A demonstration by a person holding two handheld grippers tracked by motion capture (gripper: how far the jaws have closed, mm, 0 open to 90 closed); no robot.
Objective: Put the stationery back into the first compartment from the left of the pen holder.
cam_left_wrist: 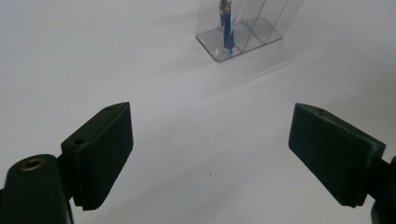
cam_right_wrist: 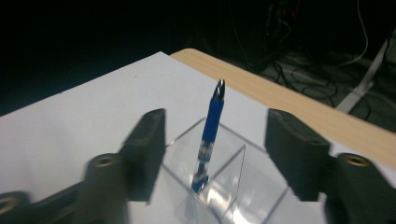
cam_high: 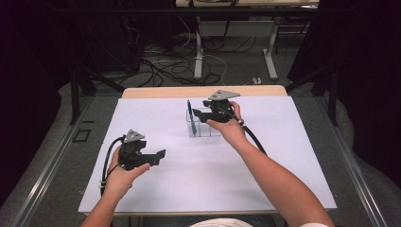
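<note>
Clear plastic holder (cam_high: 203, 124): stands upright on the white sheet (cam_high: 189, 175), toward the far middle of the table, split by see-through walls into compartments in a row.
Pen (cam_high: 189, 112): blue, standing nearly upright with a slight lean in the holder's leftmost compartment as the high view has it, its lower end on the holder's floor and its silver end poking well above the rim; the walls alone prop it.
Right gripper (cam_right_wrist: 212, 140): hovers just above and behind the holder, jaws spread wide on either side of the pen and touching neither pen nor plastic; the right gripper view shows the pen rising in the gap between them. Held this high and this open, it looks either freshly let go of the pen or lined up to pinch it near the top, where the shaft clears the rim.
Left gripper (cam_high: 158, 156): rests low near the front left of the sheet, well apart from the holder, jaws wide open and holding nothing; the left gripper view looks across bare sheet to the holder. It seems parked out of the way so the right hand (cam_high: 229, 127) works unhindered.
Judgement: the work in hand is standing the pen in the holder, and by how the pen sits, that step looks done or nearly so.
Risk: the light holder could tip if a jaw clips its rim.
</note>
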